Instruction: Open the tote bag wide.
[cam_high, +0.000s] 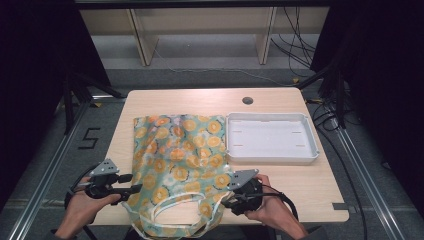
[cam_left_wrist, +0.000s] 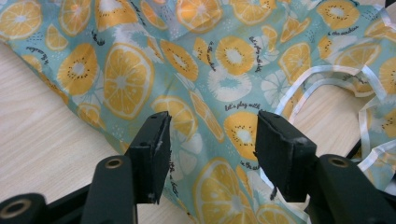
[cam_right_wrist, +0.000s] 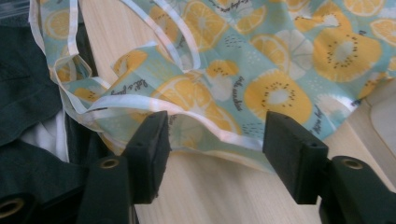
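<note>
Lying flat on pale wooden table (cam_high: 310, 185): thin teal bag (cam_high: 177, 155), orange-slice print, white-trimmed handles draping over near edge | white shallow rectangular tray (cam_high: 271, 137) just right of it | bag's lower end cut off | left gripper (cam_high: 131, 183) and right gripper (cam_high: 227, 197): jaws apart, flanking cloth, gripping nothing.

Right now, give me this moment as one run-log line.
item: fruit-print cloth bag spread on table | left gripper: jaws open over bag's edge | right gripper: jaws open at bag's white-trimmed edge | white tray: beside bag
</note>
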